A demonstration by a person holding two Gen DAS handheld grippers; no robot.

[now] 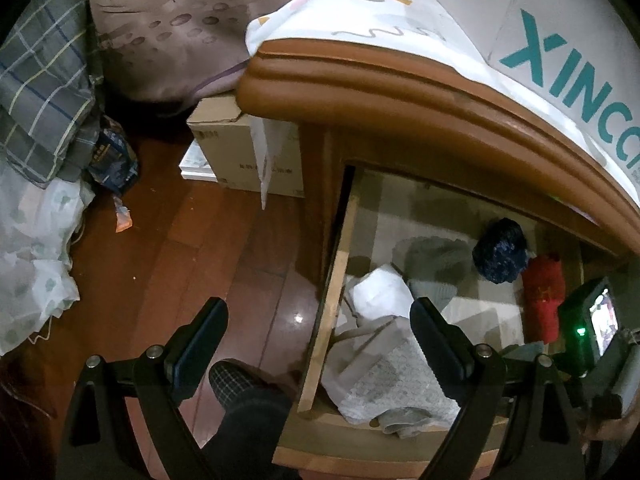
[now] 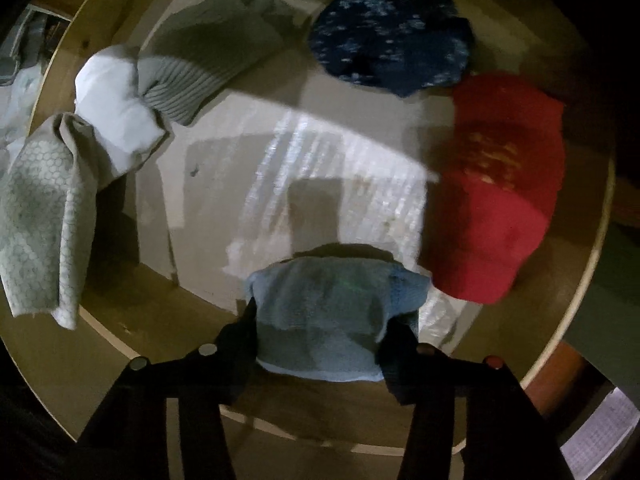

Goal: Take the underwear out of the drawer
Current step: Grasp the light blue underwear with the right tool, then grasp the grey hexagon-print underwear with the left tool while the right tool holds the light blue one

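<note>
While drawer (image 1: 332, 280) stands pulled out of brown cabinet (image 1: 400, 92): dark wood floor (image 1: 180, 260) alongside.
Room: cardboard box (image 1: 236, 152), plaid bedding (image 1: 44, 92) nearby.
Liner: pale sheet (image 2: 320, 160) on drawer bottom.
Underwear: blue folded piece (image 2: 324, 312), front of drawer, beside red item (image 2: 500, 200).
R gripper (image 2: 320, 336): 2 fingers pinching blue piece from both sides.
L gripper (image 1: 320, 344): jaws wide, holding nothing, over drawer's left wall.

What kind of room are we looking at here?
Probably a bedroom: a wooden nightstand with its drawer open on folded clothes, patterned bedding behind, and a wooden floor.
</note>
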